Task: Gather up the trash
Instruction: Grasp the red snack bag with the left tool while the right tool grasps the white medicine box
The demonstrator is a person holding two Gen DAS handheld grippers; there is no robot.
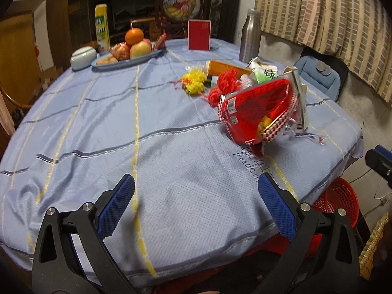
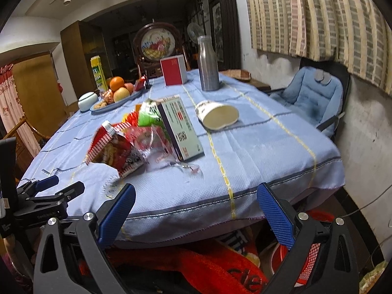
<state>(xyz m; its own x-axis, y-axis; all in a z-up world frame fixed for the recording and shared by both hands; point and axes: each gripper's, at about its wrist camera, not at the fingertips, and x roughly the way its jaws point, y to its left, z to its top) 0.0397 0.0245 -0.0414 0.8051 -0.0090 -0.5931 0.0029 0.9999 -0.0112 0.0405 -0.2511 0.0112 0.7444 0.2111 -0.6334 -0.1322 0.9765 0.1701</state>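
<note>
Cloth-covered table carries wrappers, fruit plate.

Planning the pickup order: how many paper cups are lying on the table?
1. A tipped-over paper cup lies on the tablecloth, right of the upright box, in front of the metal bottle. Others could be hidden behind the wrapper pile.

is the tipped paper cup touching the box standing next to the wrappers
Apart. The right wrist view shows bare blue tablecloth between the paper cup lying on its side and the upright box.
</note>
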